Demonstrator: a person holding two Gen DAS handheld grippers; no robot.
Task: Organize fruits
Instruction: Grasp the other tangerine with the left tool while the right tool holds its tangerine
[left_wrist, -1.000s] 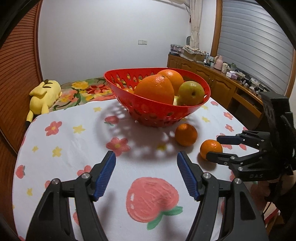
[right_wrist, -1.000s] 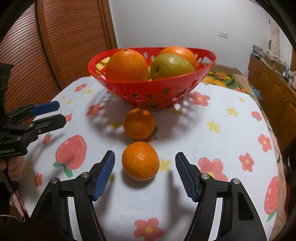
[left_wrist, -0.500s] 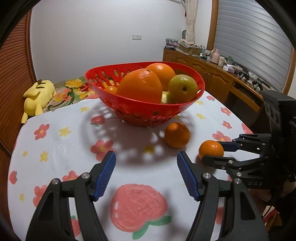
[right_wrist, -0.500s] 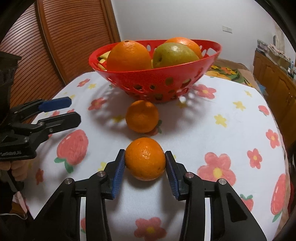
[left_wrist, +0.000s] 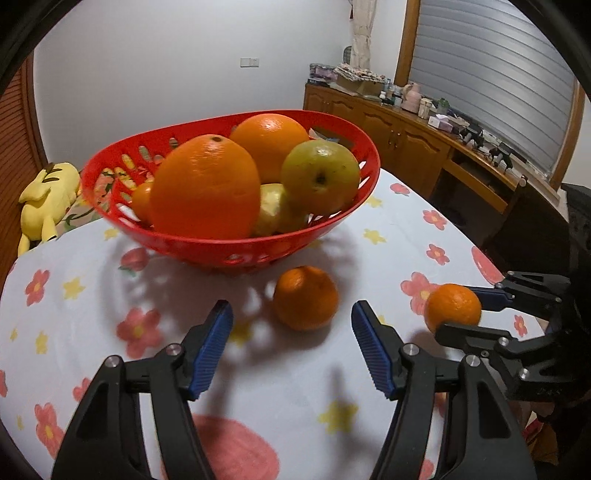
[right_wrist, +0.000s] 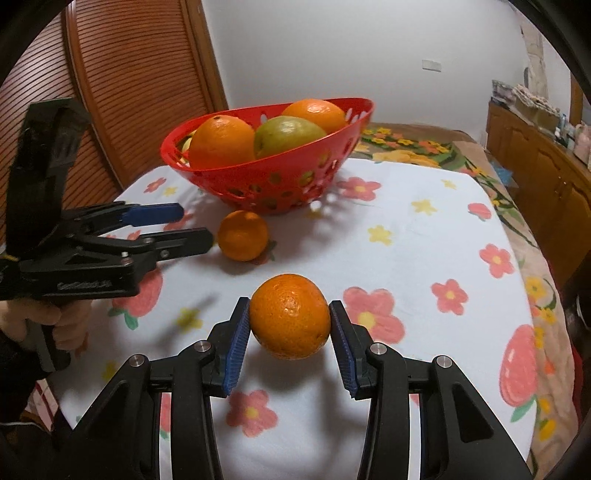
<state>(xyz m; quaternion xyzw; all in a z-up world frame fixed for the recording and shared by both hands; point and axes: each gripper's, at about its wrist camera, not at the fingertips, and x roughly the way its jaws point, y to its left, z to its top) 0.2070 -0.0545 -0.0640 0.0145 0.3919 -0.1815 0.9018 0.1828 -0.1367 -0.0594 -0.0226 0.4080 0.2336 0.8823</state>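
Right claw (right_wrist: 290, 334) is clamped on a mandarin (right_wrist: 290, 315); left claw (left_wrist: 291, 345) is spread. Transfer into the far basket (right_wrist: 266, 184) is called for next.

Dim overhead light, soft shadows (fisheye-warped edges).

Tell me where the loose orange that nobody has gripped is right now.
The loose orange sits on the tablecloth just in front of the red basket, beside the open left gripper in the right wrist view.
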